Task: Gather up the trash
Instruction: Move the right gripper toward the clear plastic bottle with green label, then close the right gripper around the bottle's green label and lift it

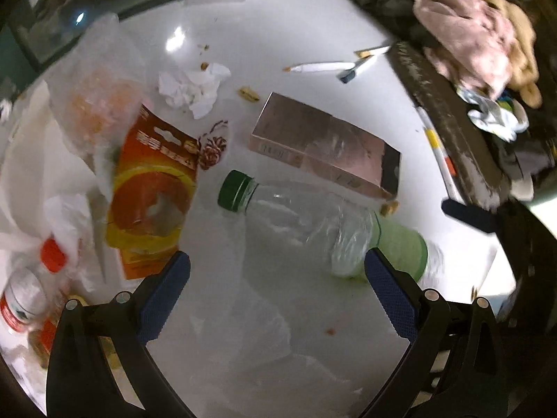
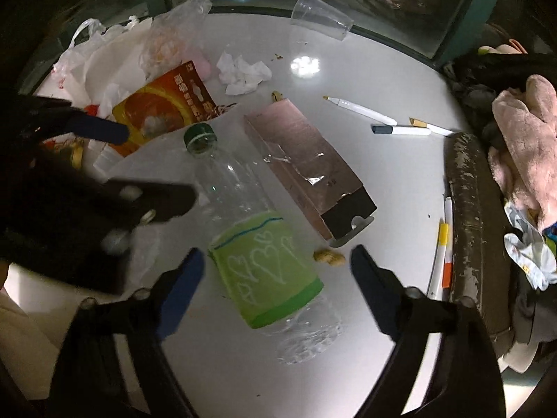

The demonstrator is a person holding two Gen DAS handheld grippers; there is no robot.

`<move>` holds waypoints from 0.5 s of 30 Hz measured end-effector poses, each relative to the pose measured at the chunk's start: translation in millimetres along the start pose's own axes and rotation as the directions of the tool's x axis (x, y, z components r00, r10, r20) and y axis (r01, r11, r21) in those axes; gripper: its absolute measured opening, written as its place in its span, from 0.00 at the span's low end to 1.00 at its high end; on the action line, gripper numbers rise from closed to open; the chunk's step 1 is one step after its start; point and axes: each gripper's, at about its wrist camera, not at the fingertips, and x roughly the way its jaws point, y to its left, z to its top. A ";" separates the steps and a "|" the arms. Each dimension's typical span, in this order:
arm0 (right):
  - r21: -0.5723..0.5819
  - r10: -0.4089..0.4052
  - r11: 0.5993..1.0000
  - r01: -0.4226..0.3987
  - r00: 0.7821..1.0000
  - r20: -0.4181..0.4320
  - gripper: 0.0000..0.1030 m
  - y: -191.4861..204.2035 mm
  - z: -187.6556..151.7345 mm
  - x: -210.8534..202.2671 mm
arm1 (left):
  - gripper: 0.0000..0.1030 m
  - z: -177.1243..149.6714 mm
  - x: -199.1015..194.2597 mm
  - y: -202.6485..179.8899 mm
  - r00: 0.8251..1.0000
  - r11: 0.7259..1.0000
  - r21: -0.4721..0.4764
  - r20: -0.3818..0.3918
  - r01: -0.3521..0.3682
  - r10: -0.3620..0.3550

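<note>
White round worktop is the biggest thing here, far edge runs along a teal-framed glass panel, right edge butts against a worn dark armrest-looking bar w/ a pink plush cloth piled behind it. Left side is jammed w/ plastic bags and wrappers, so the free room is mostly the near-middle and the far-right stretch around the light glare.

Clear plastic bottle w/ a green label lies on its side about mid-worktop. In the right wrist view its long axis runs far-left to near-right, green cap pointing far-left, base toward the near side. Pink carton lies just right of it, roughly parallel, open dark end facing near-right. Orange packet sits just left of the cap, crumpled tissue farther back, tipped clear cup at the far edge. Markers lie on the right side, 2 more along the bar. A small nut-like crumb sits btw bottle and carton.

Right tongs gape wide, straddling the labelled part of the bottle, pads not pressing it afaict. Left tongs also spread wide over the bottle in their own view, holding nothing.
</note>
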 end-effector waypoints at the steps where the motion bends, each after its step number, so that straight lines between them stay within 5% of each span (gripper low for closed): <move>1: -0.006 0.000 1.000 0.000 1.000 0.000 0.78 -1.7 -0.3 2.0 | 0.94 4.9 5.1 -0.7 1.000 1.000 -0.026 -0.017 0.003 -0.004; 8: -0.079 0.019 0.997 -0.017 0.999 0.025 0.78 -2.3 -3.3 11.4 | 0.94 30.0 29.8 -9.0 0.994 0.992 -0.124 -0.103 0.031 -0.044; 15: -0.122 0.036 0.992 -0.029 0.998 0.058 0.78 1.8 -6.3 14.3 | 0.94 37.8 51.5 -19.3 0.982 0.990 -0.141 -0.187 -0.025 -0.001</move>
